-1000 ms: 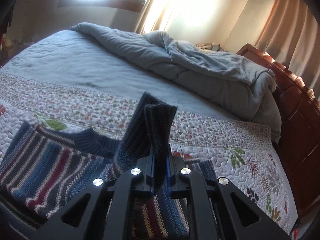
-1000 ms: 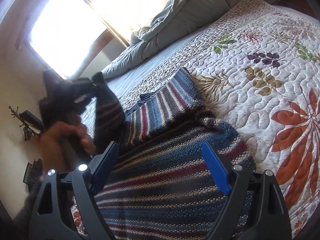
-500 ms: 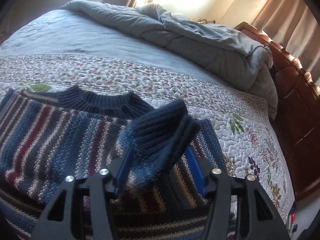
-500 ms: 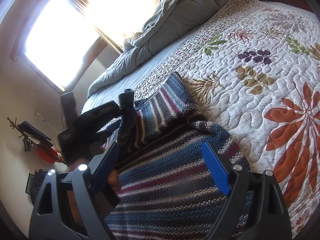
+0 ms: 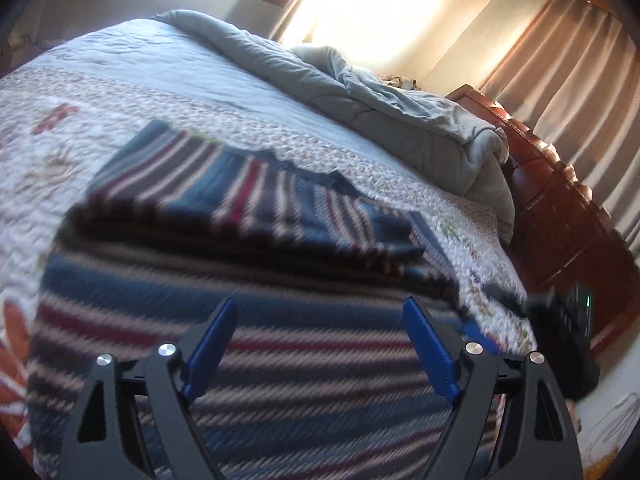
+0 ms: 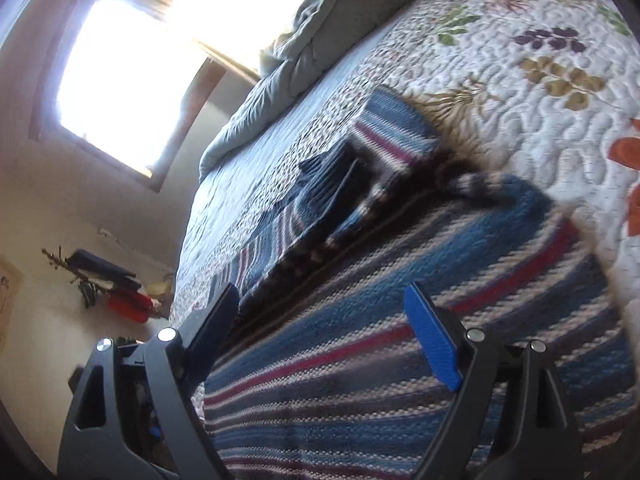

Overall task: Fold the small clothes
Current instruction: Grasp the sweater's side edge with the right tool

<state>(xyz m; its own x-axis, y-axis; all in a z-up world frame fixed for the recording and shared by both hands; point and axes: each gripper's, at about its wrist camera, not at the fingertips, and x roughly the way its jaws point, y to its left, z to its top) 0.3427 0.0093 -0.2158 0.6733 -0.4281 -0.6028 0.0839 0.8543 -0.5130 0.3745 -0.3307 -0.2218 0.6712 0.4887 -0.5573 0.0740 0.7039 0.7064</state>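
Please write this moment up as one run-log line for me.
left tool: open, jaws just opened, empty | right tool: open, empty | striped sweater: sleeve folded across body, flat on quilt

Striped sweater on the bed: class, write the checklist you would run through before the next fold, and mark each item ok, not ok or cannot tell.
1. Left gripper free of cloth: ok; its jaws have just been opening and nothing sits between them.
2. Right gripper open and empty: ok.
3. Sleeve laid across the striped sweater: ok, it rests folded over the upper part.
4. Sweater fully on the quilt: cannot tell, the near hem is hidden behind the grippers.
5. Folded edges lying straight: cannot tell, both views are blurred.
6. Grey duvet apart from the sweater: ok.
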